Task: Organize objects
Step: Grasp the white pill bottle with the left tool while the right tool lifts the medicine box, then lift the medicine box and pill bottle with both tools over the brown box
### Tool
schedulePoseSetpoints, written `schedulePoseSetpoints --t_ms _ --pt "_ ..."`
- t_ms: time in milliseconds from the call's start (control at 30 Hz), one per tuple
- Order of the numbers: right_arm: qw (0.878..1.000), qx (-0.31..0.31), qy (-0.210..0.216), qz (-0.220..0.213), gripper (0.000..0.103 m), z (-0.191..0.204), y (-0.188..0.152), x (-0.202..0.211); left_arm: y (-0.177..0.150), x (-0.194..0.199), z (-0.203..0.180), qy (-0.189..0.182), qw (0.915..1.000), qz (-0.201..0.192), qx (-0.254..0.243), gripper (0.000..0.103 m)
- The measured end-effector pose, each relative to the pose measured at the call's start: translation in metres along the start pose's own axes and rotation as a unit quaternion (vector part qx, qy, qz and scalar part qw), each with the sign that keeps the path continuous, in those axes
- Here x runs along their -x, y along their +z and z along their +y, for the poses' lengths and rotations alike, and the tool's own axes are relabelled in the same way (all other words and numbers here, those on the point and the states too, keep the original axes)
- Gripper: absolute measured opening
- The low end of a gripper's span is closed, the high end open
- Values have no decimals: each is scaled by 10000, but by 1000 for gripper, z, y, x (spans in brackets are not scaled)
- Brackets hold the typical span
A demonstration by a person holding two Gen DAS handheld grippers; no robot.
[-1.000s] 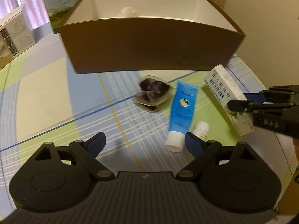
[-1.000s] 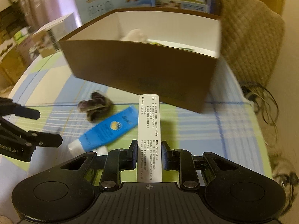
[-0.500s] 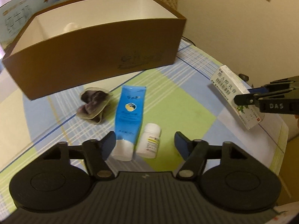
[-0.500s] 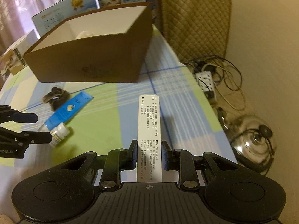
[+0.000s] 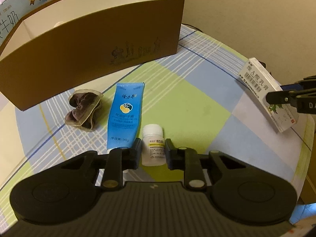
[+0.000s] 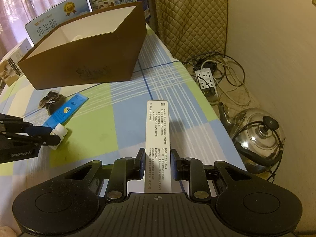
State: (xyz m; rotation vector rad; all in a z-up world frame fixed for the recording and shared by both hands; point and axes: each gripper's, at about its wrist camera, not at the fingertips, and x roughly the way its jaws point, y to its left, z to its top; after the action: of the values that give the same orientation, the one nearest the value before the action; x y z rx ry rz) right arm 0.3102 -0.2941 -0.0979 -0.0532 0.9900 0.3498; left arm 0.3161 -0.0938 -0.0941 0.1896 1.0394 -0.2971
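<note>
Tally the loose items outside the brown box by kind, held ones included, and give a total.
Bottle: 1
Tube: 1
Carton: 1
Pouch: 1
Total: 4

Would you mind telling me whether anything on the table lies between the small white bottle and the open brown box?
Nothing visible blocks it. The small white bottle sits between the left hand-held gripper's closed fingers; the blue tube and crumpled wrapper lie off to its left, leaving bare tablecloth up to the brown box.
</note>
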Motion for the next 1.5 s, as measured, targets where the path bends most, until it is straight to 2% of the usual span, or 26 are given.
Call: schedulePoseSetpoints --t_ms 633,900,1267,1500 --pt "10000 26 49 18 22 1 -4 -1 10 -11 -15 120 9998 90 -104 22" --pt "10000 31 78 15 22 0 -5 1 12 -13 -15 51 9998 168 41 22" --pt "9996 133 237 -120 22 4 5 6 16 18 -7 -39 9994 -102 317 22" --pt "9980 321 489 -245 22 18 22 12 19 43 16 98 9972 -332 660 22"
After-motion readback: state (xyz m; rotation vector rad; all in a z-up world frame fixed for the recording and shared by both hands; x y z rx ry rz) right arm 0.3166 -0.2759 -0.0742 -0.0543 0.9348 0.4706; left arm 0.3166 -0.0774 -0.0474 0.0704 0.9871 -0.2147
